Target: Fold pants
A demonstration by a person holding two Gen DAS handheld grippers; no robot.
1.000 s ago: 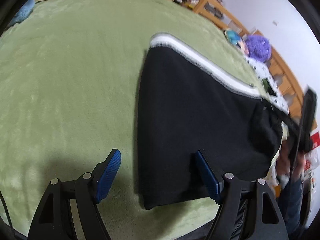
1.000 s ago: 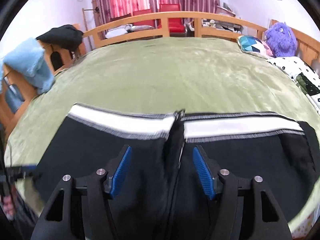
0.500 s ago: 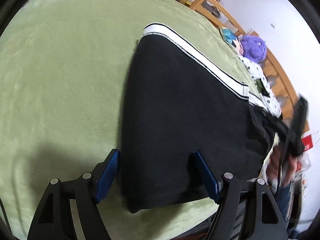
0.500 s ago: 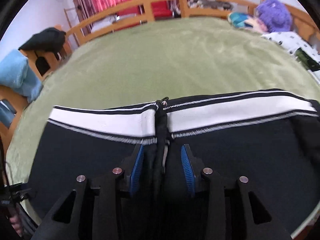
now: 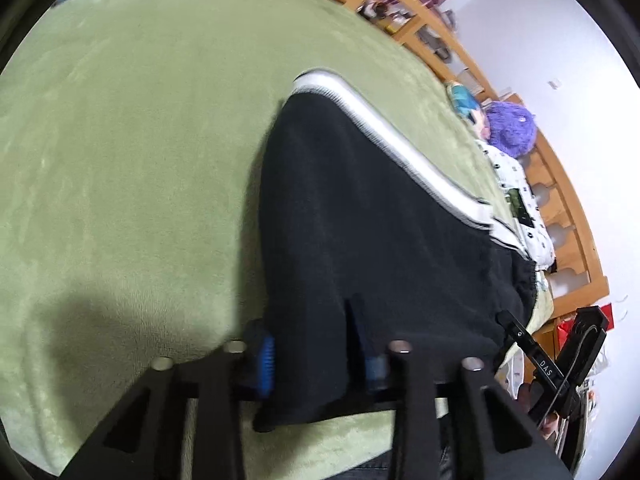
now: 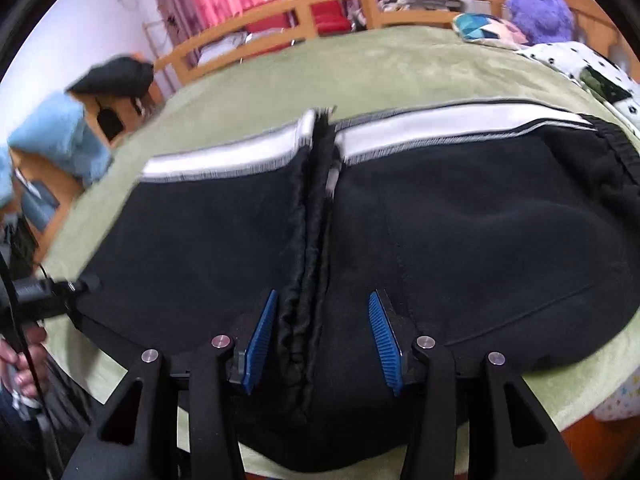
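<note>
Black pants (image 5: 360,216) with a white side stripe (image 5: 400,152) lie folded on a green blanket (image 5: 120,140). My left gripper (image 5: 316,356) is closing on the near left end of the pants, with cloth bunched between its blue pads. In the right wrist view the pants (image 6: 460,220) span the frame, stripe (image 6: 440,124) at the far edge. My right gripper (image 6: 324,336) is open over the bunched middle fold (image 6: 312,240), its blue pads either side of the ridge. The other gripper shows at the left edge (image 6: 48,292).
Wooden bed rails (image 6: 360,4) ring the bed. A purple plush toy (image 6: 540,12), a colourful cushion (image 6: 484,28) and a dotted white cloth (image 6: 580,64) lie at the far right. A blue towel (image 6: 52,136) and dark garment (image 6: 116,76) hang at the left.
My left gripper's jaws have narrowed onto the pants' near end. My right gripper's jaws, nearly shut half a second ago, have opened wider around the middle fold.
</note>
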